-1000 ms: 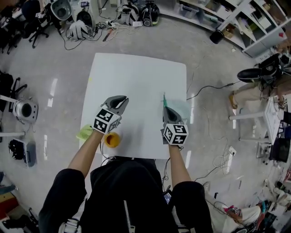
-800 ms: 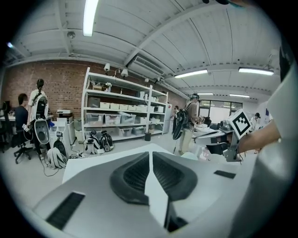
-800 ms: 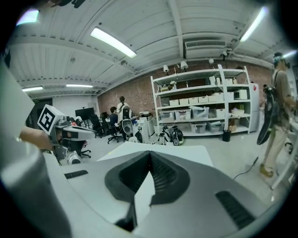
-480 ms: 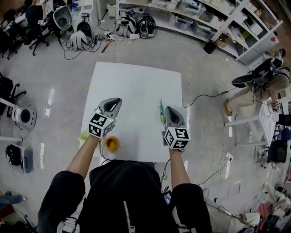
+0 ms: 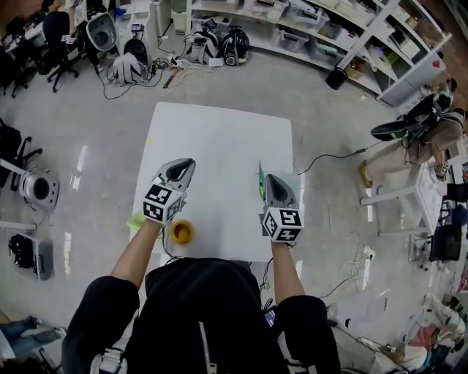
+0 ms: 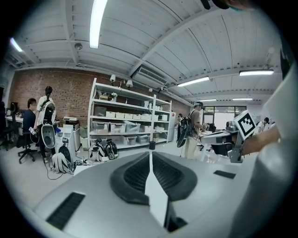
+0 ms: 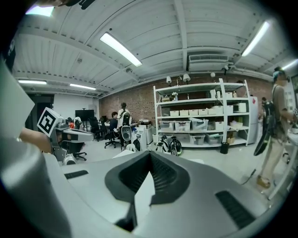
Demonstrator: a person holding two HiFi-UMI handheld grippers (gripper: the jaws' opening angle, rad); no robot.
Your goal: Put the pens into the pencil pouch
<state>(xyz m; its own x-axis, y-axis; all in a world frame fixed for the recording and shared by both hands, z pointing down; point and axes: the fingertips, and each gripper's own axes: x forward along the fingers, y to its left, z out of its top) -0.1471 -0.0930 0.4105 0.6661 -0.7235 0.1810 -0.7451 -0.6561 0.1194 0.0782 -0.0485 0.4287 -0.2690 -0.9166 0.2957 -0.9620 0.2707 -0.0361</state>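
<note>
Both grippers hung over the near half of the white table (image 5: 219, 135), low in the centre of the head view. The left gripper (image 5: 183, 168) was clenched: in the left gripper view its jaws (image 6: 150, 155) met in one thin seam with nothing between them. The right gripper (image 5: 273, 182) was clenched too, its jaws (image 7: 150, 158) pressed together and empty in the right gripper view.

The green pen (image 5: 260, 179) showed just left of the right gripper's nose, pointing toward the top of the frame; whether the two touched could not be told. The pale pouch (image 5: 295, 178) sat at the table's right edge, mostly tucked behind that gripper.

Near the lower edge of the table a yellow cup (image 5: 180, 232) sat just below the left gripper's marker cube. A yellow-green scrap (image 5: 136, 218) lay at the table's left edge.

Plenty of open room: the whole upper half of the tabletop was bare, and a wide strip lay free between the two grippers. Past the right edge a black cable (image 5: 333, 155) ran across the floor. Shelving (image 5: 307, 18) lined the top of the frame, well apart from the table.
</note>
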